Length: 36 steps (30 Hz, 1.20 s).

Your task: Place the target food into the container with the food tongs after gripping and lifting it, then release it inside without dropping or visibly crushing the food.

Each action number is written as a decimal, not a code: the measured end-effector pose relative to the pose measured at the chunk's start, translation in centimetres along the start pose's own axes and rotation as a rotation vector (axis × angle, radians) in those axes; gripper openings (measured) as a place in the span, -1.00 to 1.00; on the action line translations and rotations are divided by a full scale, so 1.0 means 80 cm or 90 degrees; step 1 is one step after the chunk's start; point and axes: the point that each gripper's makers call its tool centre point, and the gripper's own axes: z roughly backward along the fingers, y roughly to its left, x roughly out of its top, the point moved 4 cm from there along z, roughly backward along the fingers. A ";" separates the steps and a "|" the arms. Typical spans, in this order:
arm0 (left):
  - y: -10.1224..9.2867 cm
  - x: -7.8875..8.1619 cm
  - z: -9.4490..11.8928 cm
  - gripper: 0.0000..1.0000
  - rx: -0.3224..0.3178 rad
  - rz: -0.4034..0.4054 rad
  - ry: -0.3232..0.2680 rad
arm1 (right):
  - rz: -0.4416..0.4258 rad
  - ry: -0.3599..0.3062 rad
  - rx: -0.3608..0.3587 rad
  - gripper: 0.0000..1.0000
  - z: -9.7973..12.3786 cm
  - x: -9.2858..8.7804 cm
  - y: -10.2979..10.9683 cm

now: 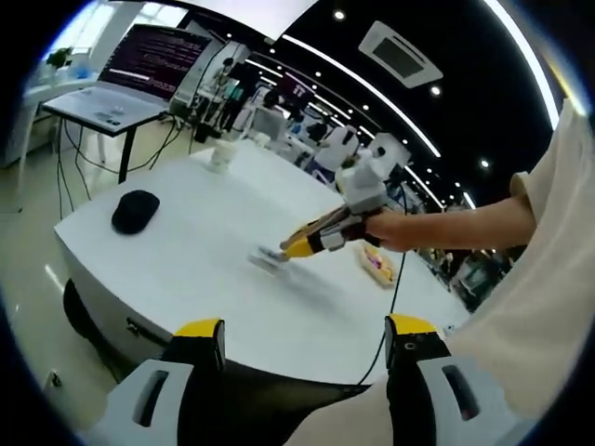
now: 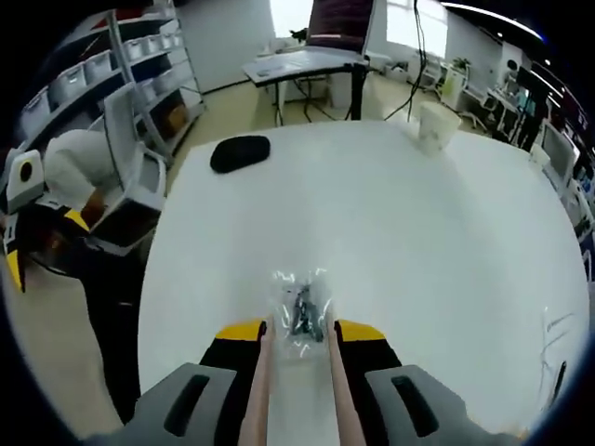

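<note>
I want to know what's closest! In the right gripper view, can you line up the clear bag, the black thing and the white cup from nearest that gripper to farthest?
1. Clear bag: at the tong tips held in the right gripper.
2. Black thing: far side of the table, to the left.
3. White cup: far edge, to the right, slightly beyond.

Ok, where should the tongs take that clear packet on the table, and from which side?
Probably across the dark lump in the middle of the clear packet, coming from its near end, one arm of the tongs on each side. It lies flat on the white table, so its thin edges offer little hold.
</note>
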 end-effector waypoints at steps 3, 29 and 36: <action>0.002 -0.002 0.003 0.39 0.006 0.004 -0.002 | 0.018 0.014 0.000 -0.43 -0.002 0.001 0.001; 0.007 0.003 0.003 0.38 0.014 0.012 -0.005 | 0.022 0.041 -0.006 -0.44 -0.017 -0.007 -0.014; 0.008 0.004 0.001 0.38 0.011 0.013 -0.004 | 0.036 0.037 -0.010 -0.44 -0.010 0.001 -0.013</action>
